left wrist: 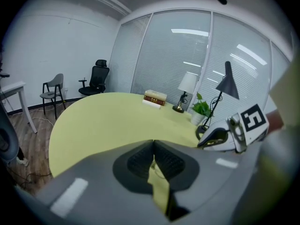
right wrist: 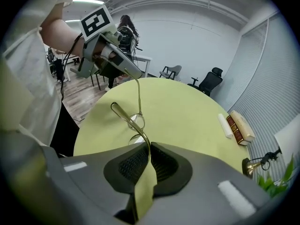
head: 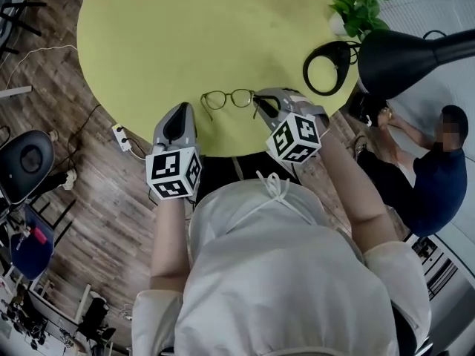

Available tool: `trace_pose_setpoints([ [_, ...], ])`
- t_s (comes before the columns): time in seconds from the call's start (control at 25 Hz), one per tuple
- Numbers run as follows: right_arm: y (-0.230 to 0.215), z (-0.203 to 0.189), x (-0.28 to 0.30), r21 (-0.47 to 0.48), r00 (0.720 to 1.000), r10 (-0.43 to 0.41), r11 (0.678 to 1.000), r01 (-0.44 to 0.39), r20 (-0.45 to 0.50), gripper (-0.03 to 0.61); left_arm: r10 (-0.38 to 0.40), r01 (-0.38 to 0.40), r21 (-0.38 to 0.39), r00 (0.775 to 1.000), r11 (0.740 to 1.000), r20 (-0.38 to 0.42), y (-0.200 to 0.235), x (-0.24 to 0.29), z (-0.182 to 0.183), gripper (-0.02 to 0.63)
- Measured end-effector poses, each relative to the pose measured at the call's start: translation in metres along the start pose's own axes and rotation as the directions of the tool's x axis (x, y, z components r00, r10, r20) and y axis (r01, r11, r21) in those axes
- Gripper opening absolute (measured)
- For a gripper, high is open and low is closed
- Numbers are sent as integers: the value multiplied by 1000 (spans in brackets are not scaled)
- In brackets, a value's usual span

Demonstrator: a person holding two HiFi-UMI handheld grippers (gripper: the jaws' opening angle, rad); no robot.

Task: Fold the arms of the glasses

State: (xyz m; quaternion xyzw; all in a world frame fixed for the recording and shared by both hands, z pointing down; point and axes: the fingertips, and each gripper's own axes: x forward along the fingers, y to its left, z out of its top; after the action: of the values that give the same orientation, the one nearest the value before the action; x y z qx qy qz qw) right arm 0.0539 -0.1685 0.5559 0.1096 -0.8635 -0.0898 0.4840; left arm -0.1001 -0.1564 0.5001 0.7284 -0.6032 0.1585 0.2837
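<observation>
Thin gold-rimmed glasses (head: 228,99) lie near the front edge of the round yellow-green table (head: 185,28). My right gripper (head: 261,101) is at their right end; in the right gripper view its pads (right wrist: 159,161) are shut on one temple arm (right wrist: 129,121), which runs out of the jaws to its curved tip. The lenses (right wrist: 137,122) sit just beyond. My left gripper (head: 181,110) is at the glasses' left side. From the right gripper view the left gripper (right wrist: 136,76) is shut on the end of the other thin arm (right wrist: 138,95), which hangs down to the frame.
A black desk lamp (head: 401,58) with a ring base (head: 330,67) and a potted plant (head: 360,10) stand at the table's right. Books (right wrist: 239,125) lie further across it. A person (head: 438,169) crouches on the right. A power strip (head: 122,138) and chair (head: 26,162) are at left.
</observation>
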Motion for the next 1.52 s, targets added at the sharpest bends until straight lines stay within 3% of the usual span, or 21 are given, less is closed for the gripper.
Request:
trace_pose_setpoints([
  [0.6, -2, -5, -1, 32, 1000, 1, 999, 0, -11, 15, -83, 84, 25, 996, 996, -37, -26, 29, 2, 6],
  [0.88, -2, -6, -2, 75, 1000, 1, 997, 0, -3, 15, -101, 101, -3, 993, 995, -58, -32, 41, -3, 6],
  [1.24, -2, -7, -3, 61, 1000, 18, 998, -18, 1, 15, -91, 84, -83, 991, 993, -93, -30, 60, -23, 6],
  [1.52, -1, -10, -3, 70, 1000, 23, 997, -23, 1, 15, -77, 69, -65, 988, 995, -130, -30, 72, -39, 6],
])
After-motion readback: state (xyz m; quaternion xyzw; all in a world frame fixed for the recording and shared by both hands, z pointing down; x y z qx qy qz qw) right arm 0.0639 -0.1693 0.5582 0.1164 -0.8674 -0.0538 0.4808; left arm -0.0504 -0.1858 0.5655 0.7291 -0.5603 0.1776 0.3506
